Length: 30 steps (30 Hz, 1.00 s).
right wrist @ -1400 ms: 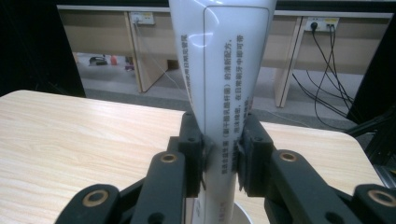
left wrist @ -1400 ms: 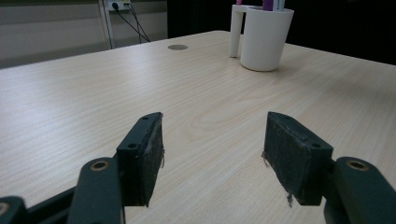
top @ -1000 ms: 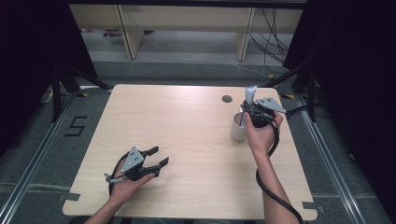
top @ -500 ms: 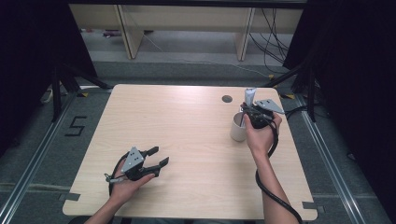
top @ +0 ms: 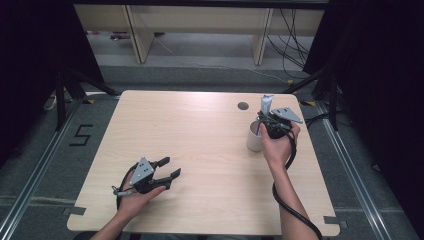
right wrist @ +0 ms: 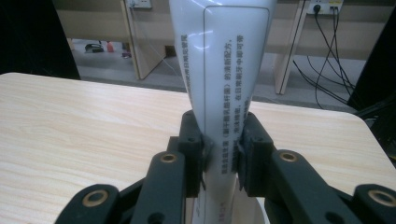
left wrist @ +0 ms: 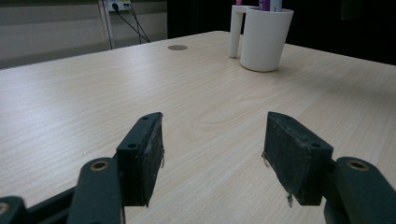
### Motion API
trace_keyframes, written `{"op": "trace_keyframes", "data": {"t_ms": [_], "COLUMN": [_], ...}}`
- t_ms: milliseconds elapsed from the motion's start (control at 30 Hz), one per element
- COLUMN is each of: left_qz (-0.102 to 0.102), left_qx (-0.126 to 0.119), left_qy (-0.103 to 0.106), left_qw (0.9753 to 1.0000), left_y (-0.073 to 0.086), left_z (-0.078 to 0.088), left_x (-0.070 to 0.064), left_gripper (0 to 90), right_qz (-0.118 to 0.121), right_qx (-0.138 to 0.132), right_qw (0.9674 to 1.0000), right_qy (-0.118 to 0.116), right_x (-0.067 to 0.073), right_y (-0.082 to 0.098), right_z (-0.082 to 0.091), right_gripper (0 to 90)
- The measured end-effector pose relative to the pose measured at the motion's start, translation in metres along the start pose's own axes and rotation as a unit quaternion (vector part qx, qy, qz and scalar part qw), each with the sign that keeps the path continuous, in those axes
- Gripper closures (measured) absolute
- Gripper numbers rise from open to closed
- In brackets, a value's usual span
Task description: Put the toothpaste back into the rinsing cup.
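Risk of tipping: right gripper (top: 270, 121) pinched soft white plastic tube (right wrist: 224, 79) upright over white handled plastic cup (top: 254, 137) at far right; could snag rim. Left gripper (top: 167, 174) lay spread, near left.

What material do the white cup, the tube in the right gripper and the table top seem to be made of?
Cup: probably matte plastic, perhaps ceramic; smooth, even white with a dull sheen.
Tube: likely soft glossy plastic; it narrows where the right gripper squeezes it, and its printed surface reflects light.
Table top: pale wood-grain, probably laminate; flat with faint glare.
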<state>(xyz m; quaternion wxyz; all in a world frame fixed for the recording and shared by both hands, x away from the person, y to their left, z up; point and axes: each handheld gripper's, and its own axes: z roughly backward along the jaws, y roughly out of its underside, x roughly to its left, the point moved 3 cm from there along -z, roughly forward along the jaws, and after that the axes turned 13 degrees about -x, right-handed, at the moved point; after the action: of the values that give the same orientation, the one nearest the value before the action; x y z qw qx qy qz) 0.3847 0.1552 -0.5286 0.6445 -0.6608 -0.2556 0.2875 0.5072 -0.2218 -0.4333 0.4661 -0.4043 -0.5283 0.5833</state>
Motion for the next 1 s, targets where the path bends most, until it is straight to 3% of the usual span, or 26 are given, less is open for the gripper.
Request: {"op": "trace_keyframes", "data": {"t_ms": [33, 67, 200, 233, 333, 433, 667, 733, 800, 1000], "left_qz": [0.000, -0.001, -0.001, -0.001, -0.002, -0.002, -0.001, -0.001, -0.001, -0.001], "left_qx": [0.000, 0.001, 0.001, 0.000, 0.002, 0.002, 0.001, 0.001, 0.001, 0.001], "left_qy": [0.000, 0.000, 0.000, 0.000, 0.000, 0.000, 0.000, 0.000, 0.000, 0.000], "left_qw": [1.0000, 1.0000, 1.0000, 1.0000, 1.0000, 1.0000, 1.0000, 1.0000, 1.0000, 1.0000], "left_y": [0.0000, 0.0000, 0.0000, 0.0000, 0.0001, 0.0001, 0.0001, 0.0001, 0.0001, 0.0001], "left_z": [0.0000, 0.0001, 0.0000, 0.0000, 0.0002, 0.0002, 0.0002, 0.0002, 0.0002, 0.0001], "left_x": [0.0000, 0.0000, -0.0001, 0.0000, -0.0001, -0.0001, -0.0002, -0.0002, -0.0002, -0.0002], "left_gripper": [37.3, 37.3, 37.3, 37.3, 37.3, 37.3, 37.3, 37.3, 37.3, 37.3], "right_qz": [0.011, -0.004, 0.002, -0.008, 0.007, -0.009, -0.012, 0.006, -0.007, -0.006], "right_qx": [-0.003, 0.002, -0.001, 0.002, 0.000, 0.004, 0.016, 0.007, 0.013, 0.013], "right_qw": [0.9999, 1.0000, 1.0000, 0.9999, 1.0000, 0.9999, 0.9998, 1.0000, 0.9999, 0.9999], "right_qy": [-0.001, 0.003, 0.002, 0.007, 0.004, 0.001, 0.007, 0.002, 0.003, 0.001], "right_x": [-0.0011, 0.0009, 0.0003, 0.0016, -0.0005, 0.0019, 0.0042, 0.0019, 0.0037, 0.0034], "right_y": [-0.0001, 0.0002, 0.0008, 0.0012, 0.0017, 0.0031, 0.0056, 0.0061, 0.0065, 0.0076], "right_z": [-0.0004, 0.0004, -0.0004, 0.0004, -0.0003, -0.0005, -0.0005, -0.0021, -0.0016, -0.0019], "right_gripper": [74.7, 74.7, 74.7, 74.7, 74.7, 74.6, 74.6, 74.5, 74.5, 74.5]}}
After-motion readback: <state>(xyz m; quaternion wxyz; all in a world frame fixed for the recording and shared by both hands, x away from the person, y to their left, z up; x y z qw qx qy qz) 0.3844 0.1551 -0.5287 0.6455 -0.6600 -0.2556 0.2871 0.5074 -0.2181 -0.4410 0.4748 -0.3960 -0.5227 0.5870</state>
